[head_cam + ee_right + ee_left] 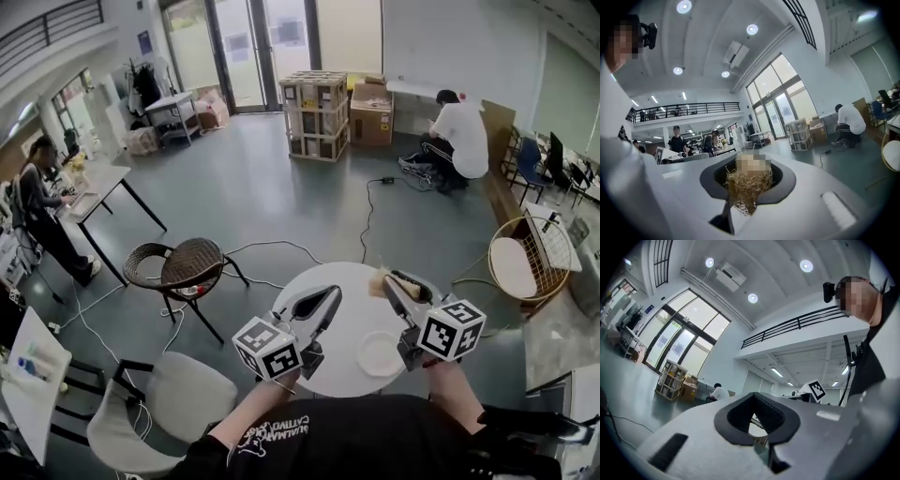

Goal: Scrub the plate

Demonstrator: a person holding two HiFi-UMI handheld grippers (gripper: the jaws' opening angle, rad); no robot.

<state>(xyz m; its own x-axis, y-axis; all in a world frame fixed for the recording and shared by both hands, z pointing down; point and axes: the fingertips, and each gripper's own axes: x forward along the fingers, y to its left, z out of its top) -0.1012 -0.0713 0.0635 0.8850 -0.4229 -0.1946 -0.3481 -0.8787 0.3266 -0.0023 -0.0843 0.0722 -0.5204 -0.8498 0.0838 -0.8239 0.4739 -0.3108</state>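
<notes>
The left tongs (330, 298) are closed, pads together with nothing between them. The right tongs (389, 281) are clamped on a scrubber (746, 183), a straw-coloured tuft of fibres that sticks out past the pads. In the head view both tongs point away from the person over a round white table (349, 298), and the two gripper views look out level across the room, not down at the table. The plate (380, 354), small and white, lies flat on the table near the person's edge, between the two marker cubes and just beside the right one. Neither tongs touches it, and the scrubber is apart from it, toward the table's far side. A wicker chair (183, 267) stands on the floor left of the table, and a crouching person (459, 131) is well beyond it.
</notes>
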